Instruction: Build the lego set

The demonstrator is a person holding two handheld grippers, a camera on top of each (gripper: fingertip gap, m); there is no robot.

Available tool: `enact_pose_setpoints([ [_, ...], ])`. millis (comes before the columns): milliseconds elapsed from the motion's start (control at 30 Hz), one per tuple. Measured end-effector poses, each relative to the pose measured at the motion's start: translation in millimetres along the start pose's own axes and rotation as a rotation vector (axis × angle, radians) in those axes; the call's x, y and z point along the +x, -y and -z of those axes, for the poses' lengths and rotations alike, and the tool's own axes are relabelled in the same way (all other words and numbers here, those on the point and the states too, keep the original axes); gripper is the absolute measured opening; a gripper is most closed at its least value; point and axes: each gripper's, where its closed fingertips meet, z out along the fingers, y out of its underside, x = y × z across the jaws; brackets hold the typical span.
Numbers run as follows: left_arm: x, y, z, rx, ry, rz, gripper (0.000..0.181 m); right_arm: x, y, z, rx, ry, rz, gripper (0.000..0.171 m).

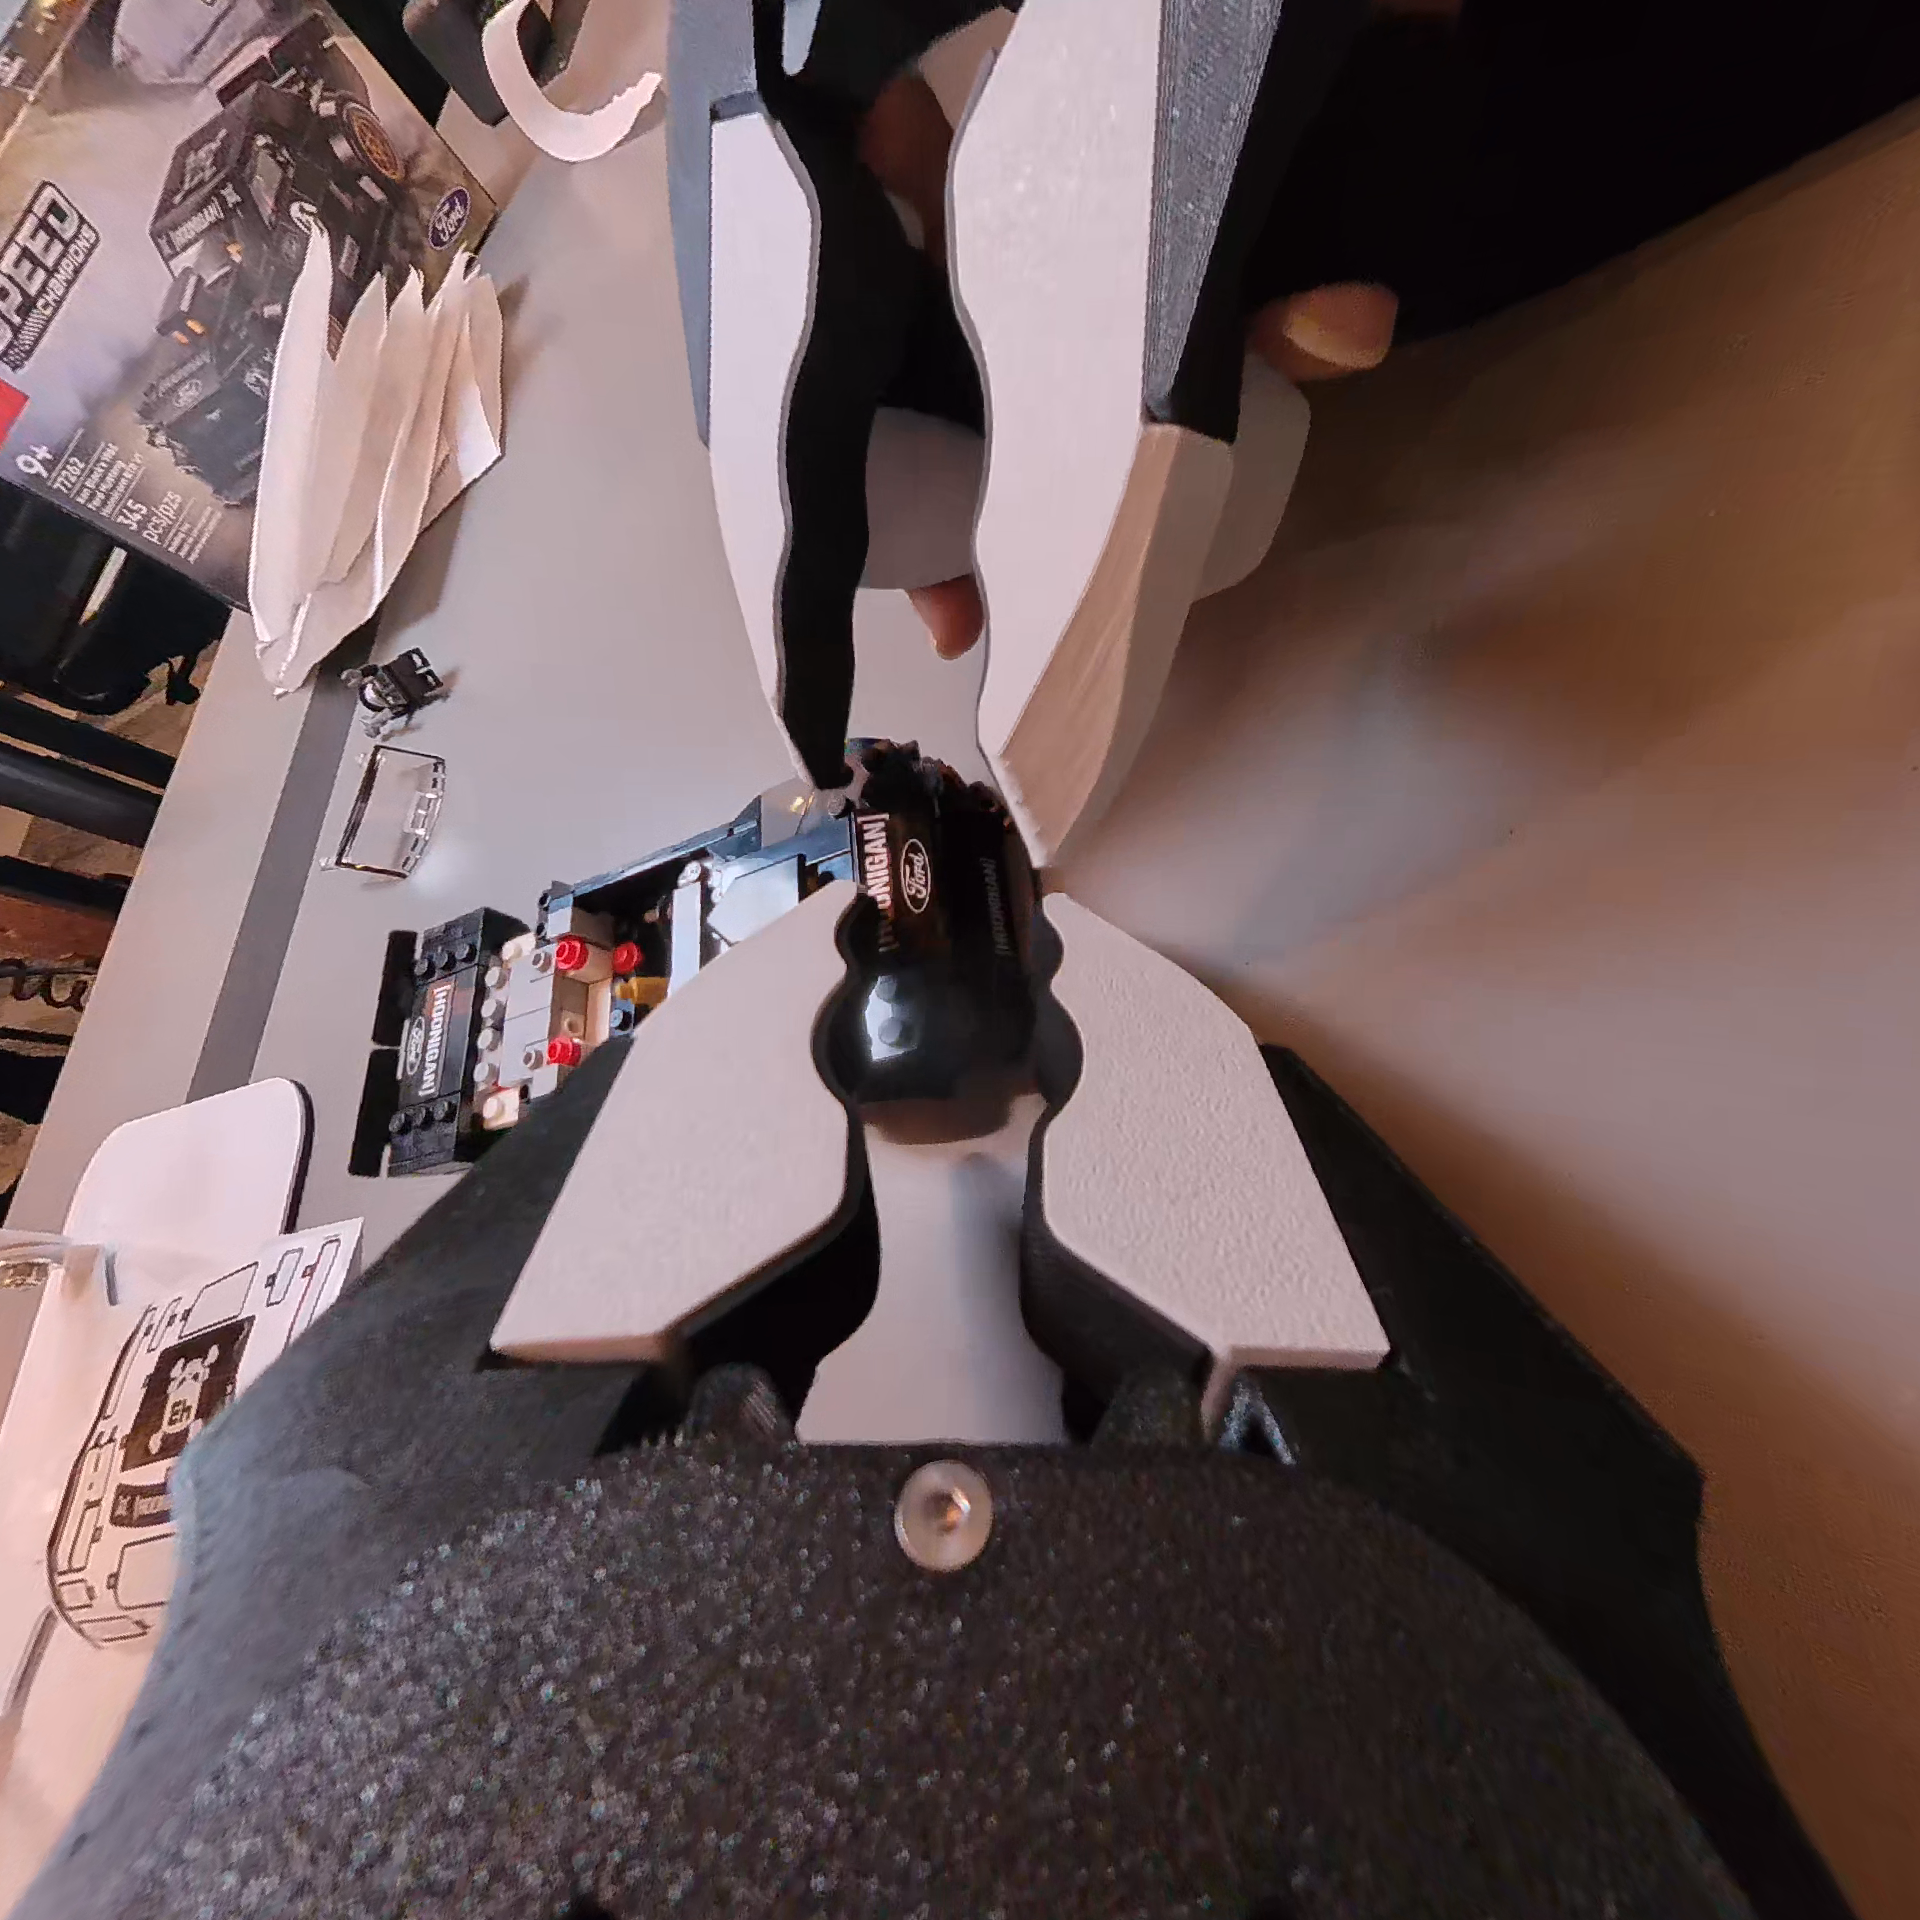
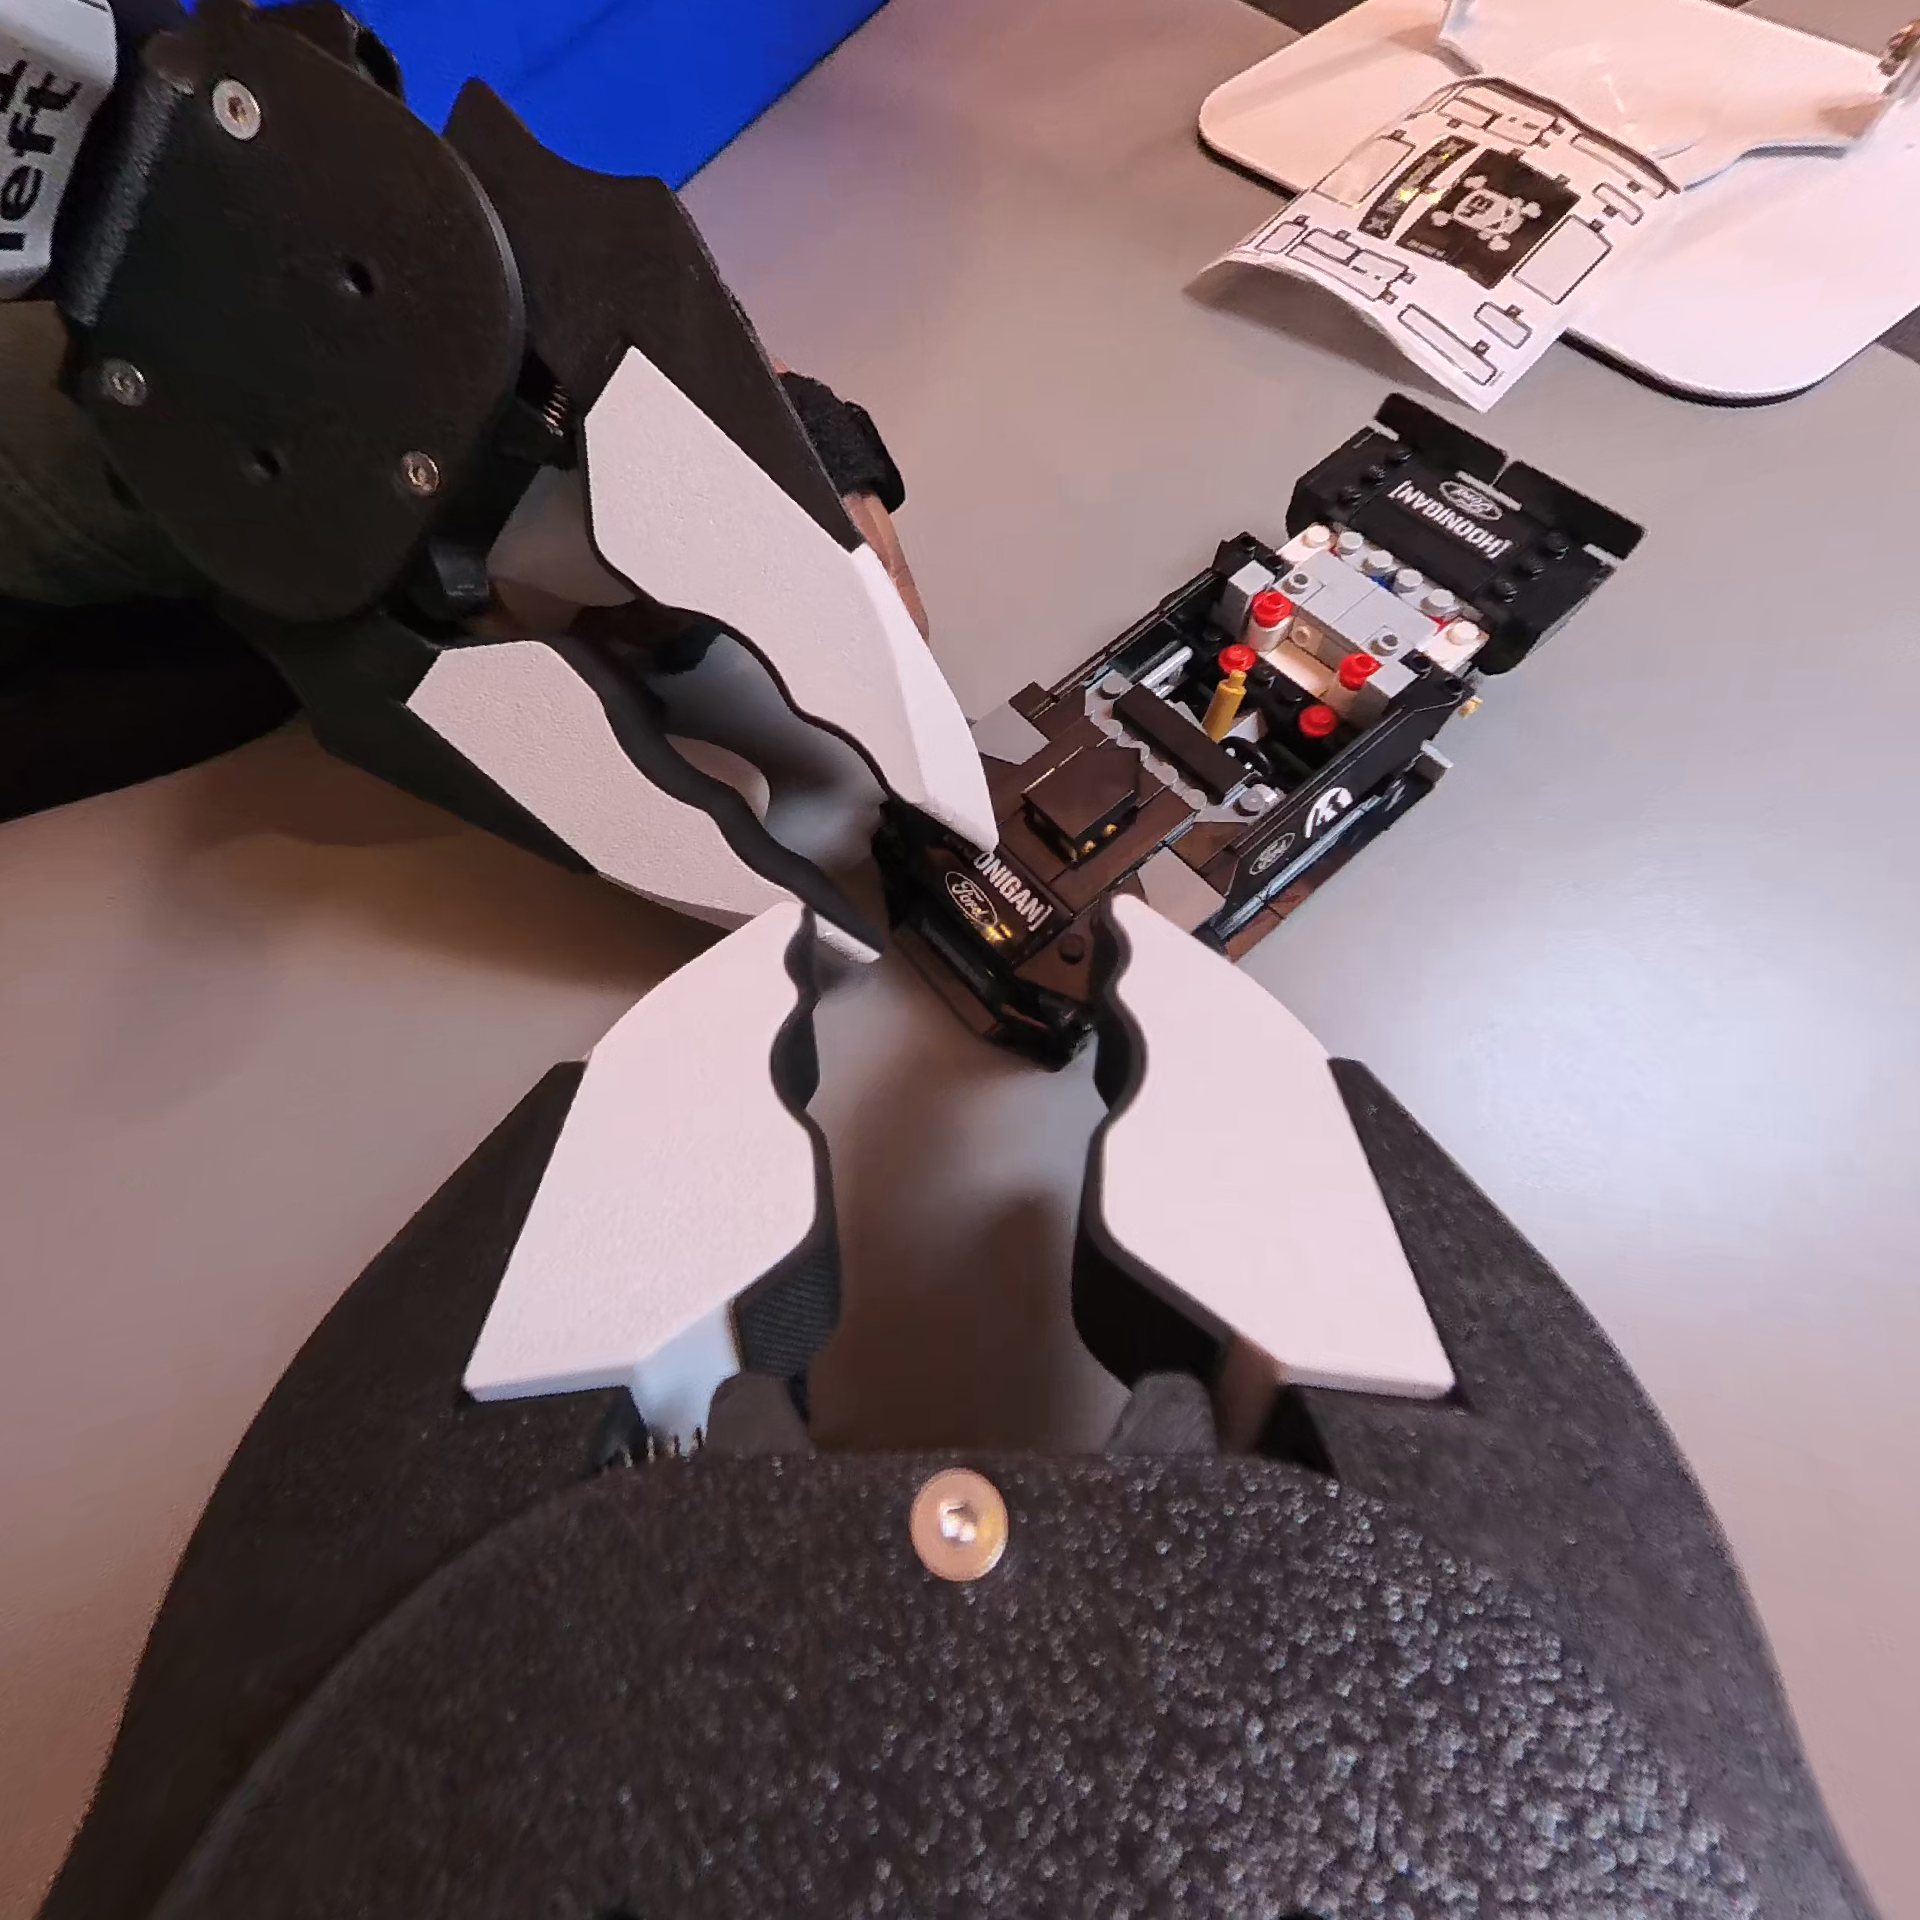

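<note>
On grey counter [image 2: 1558,935]: part-built black car [image 2: 1299,727], roof off, red studs showing in the cabin. Left tongs [image 2: 925,894] pinch its nose piece, fingers closed against the black bumper. Right tongs [image 2: 951,945] straddle the same nose from the front, fingers parted; contact cannot be told.

Left wrist view alone shows box [image 1: 187,260], white bags [image 1: 364,436], clear windscreen part [image 1: 390,821] and a small black piece [image 1: 400,681], all near the counter's far edge. Right wrist view alone shows the full cabin. Sticker sheet [image 2: 1455,239] and white tray [image 2: 1766,312] lie well apart; bare counter flanks the car.
</note>
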Motion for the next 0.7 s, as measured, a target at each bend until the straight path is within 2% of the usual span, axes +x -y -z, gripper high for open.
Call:
enact_pose_setpoints([
  [133, 0, 2, 0, 0.011, -0.007, 0.031, 0.031, 1, 14, 7, 0.093, 0.009, -0.012, 0.044],
  [267, -4, 8, 6, 0.046, 0.016, 0.047, 0.034, 14, 20, 15, 0.136, 0.02, -0.115, 0.019],
  [333, -5, 11, 11, 0.07, 0.013, 0.083, 0.034, 21, 18, 16, 0.127, 0.009, -0.149, 0.001],
  [700, 7, 1, 3, 0.01, -0.007, 0.054, 0.034, 14, 4, -10, -0.025, 0.004, -0.103, 0.0],
])
